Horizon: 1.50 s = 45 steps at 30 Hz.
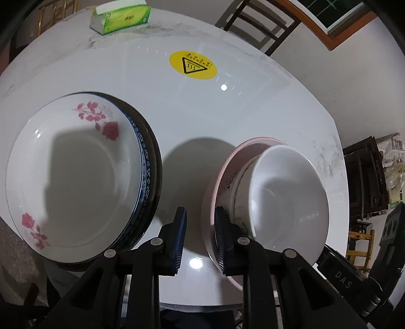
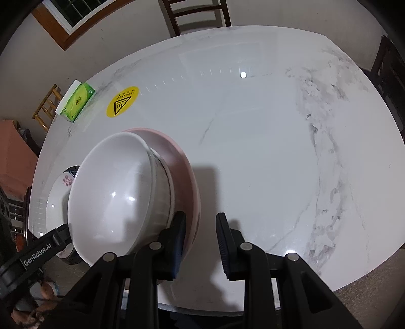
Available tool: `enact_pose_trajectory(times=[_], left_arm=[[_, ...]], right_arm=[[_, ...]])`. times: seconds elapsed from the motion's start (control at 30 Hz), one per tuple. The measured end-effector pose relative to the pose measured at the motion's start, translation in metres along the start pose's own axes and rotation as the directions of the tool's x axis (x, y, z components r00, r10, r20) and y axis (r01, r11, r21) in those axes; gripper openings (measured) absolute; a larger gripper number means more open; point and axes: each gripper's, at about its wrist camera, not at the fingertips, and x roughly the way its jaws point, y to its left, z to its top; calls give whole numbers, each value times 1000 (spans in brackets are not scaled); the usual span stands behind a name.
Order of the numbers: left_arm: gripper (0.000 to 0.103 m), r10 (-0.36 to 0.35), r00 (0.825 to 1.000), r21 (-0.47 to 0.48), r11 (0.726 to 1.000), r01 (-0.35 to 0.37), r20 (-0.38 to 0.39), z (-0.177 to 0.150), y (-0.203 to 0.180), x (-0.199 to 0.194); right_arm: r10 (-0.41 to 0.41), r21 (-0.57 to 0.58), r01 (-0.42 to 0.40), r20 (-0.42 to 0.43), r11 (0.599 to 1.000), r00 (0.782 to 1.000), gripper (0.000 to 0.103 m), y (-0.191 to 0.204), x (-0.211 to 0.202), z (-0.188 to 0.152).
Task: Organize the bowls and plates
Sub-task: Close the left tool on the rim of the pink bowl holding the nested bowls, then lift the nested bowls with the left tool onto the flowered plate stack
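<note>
On the white marble-patterned table two stacks of crockery sit side by side near the front edge. To the left, seen from the left wrist camera, a white plate with pink roses lies on top of a blue-patterned plate, which in turn rests on a dark plate whose rim alone shows. To the right, a white bowl is nested in a second bowl with dark lettering on its side, and both sit in a pink bowl at the bottom. The left gripper hovers low over the gap between the stacks; its jaws stand a little apart with only bare tabletop visible between them, and its right finger lies just beside, perhaps touching, the pink bowl's rim. From the right wrist camera, the right gripper is on the opposite side of the bowl stack, its jaws likewise a little apart and holding nothing; its left finger overlaps the pink bowl's outer wall, though contact cannot be confirmed. A round yellow warning sticker is stuck to the tabletop farther back, and a green tissue pack lies near the far edge. Dark wooden chairs stand beyond the table.
</note>
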Motion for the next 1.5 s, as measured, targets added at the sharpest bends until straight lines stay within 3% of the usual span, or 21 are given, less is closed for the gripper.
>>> enact_pose_trajectory(times=[0.8,0.9,1.0,1.5], left_arm=[[18,33,998,63,997,-37,56,-2,-8,-1],[14,31,998,71,997,-35,60,-3,-11,-1],[7,33,997,91,995,-39,67,-4,-15,-1],[6,67,995,101,992,-74,70,-4,-20,-4]], right_arm=[[26,38,-28,44,999,999,23,-4,-4,-6],[47,38,-49,49,998,998,14,-2,-4,-6],[33,30,-35,58,999,998,13,1,-3,-5],[50,42,-53,56,998,997,13,3,-3,0]])
